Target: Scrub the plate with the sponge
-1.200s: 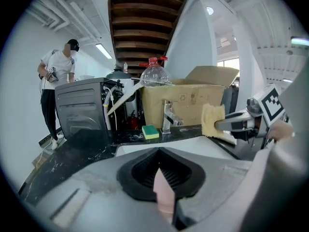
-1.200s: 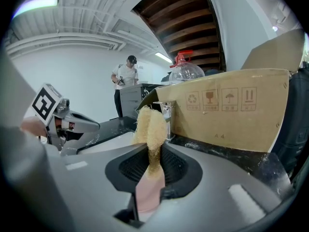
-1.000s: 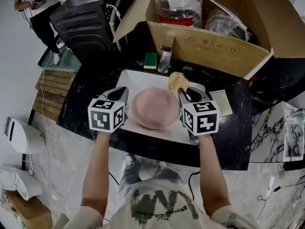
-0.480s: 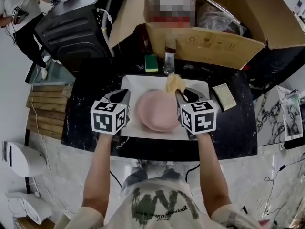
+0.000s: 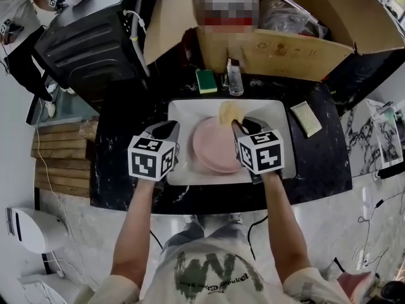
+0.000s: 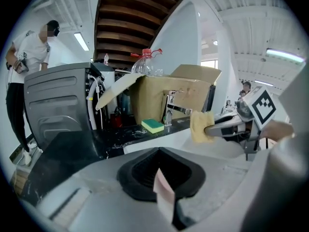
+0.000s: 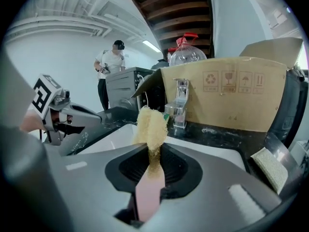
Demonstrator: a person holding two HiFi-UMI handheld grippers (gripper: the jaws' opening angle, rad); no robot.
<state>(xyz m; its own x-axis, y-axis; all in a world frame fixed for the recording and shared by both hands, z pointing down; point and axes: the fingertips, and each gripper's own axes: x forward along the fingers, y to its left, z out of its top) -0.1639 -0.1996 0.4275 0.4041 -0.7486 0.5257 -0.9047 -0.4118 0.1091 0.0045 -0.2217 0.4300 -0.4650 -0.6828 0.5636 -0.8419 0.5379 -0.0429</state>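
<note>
Pink plate (image 5: 215,145): lies in the white tray (image 5: 182,111), as a second ago. Left gripper (image 5: 168,130): still pinching the plate's left rim. Right gripper (image 5: 239,126): clamped on the yellow sponge (image 5: 229,111), which remains at the plate's far right rim. Little has shifted; scrubbing appears barely advanced.

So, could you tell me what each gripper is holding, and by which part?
The left gripper pinches the pink plate by its left rim. The right gripper pinches the yellow sponge by its lower end, the rest sticking out past the tips.
</note>
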